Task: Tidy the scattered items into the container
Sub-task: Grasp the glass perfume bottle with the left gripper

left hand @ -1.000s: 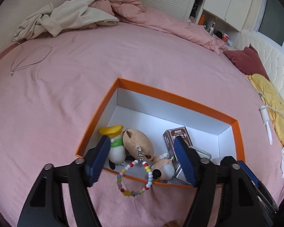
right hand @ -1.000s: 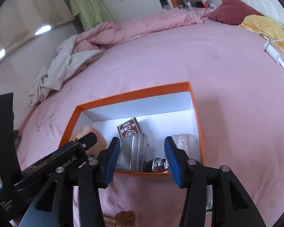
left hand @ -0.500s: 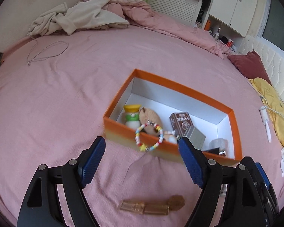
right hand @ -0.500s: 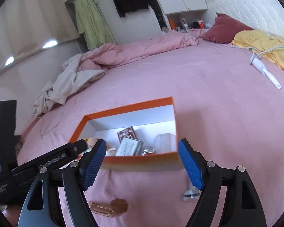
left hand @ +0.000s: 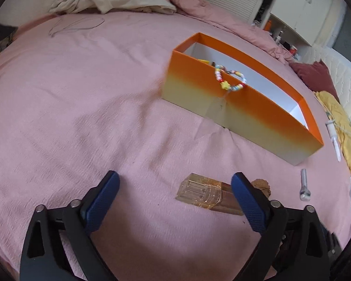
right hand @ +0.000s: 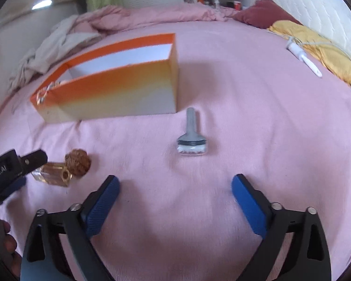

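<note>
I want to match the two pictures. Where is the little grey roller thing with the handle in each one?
Left wrist view: the grey roller lies at the right edge on the pink bedspread, right of the amber bottle.
Right wrist view: the grey roller lies near the middle, ahead of the blue fingers, just below the box's right corner.
Shared landmark: the orange box.

The left tongs (right hand: 2,175) bear white lettering reading "Robot.AI".
</note>
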### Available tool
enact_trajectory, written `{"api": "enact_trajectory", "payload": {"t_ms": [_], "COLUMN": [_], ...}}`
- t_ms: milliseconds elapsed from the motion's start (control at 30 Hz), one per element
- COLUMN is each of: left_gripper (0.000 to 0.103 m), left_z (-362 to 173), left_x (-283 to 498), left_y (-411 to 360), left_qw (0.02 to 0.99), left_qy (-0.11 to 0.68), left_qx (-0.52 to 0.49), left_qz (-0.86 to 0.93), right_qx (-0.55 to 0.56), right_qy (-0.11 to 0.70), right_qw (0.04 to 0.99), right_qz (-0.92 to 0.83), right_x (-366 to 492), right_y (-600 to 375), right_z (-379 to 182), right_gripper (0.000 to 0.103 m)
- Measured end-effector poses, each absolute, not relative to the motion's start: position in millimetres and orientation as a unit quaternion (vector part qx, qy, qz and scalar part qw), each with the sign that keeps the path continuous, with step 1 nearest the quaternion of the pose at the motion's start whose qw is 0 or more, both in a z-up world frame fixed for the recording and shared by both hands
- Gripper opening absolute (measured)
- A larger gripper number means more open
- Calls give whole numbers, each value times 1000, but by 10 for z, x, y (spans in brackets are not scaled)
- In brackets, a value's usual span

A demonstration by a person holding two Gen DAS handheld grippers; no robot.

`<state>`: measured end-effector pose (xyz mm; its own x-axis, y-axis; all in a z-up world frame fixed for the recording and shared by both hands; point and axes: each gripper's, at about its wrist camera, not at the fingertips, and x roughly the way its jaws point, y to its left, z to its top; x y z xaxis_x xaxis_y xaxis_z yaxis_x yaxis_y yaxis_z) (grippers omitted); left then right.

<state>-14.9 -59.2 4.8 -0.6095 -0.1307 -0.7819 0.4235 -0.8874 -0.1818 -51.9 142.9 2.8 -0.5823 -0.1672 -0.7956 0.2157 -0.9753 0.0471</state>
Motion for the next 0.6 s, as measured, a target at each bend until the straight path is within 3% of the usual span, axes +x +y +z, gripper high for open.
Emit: {"api": "enact_trajectory", "payload": {"t_ms": [400, 500, 600], "left_gripper": [103, 102, 95], "left_z": [71, 94, 93], "left_x": [-16, 83, 123], "left_y": [-658, -743, -793], "left_qw": [137, 123, 114], "left_qy": [201, 234, 249], "left_qx": [379, 352, 341], "left_qz": [-893, -898, -899], "right_qx": [438, 426, 406], "right_qy": [-6, -46, -128], "right_qw": [127, 142, 166], "right_qz": [-890, -892, -890], "right_x": [-502, -496, -482], "right_y": [1545, 1650, 1871], "right_z": [18, 28, 40], "right_gripper": [103, 103, 103]}}
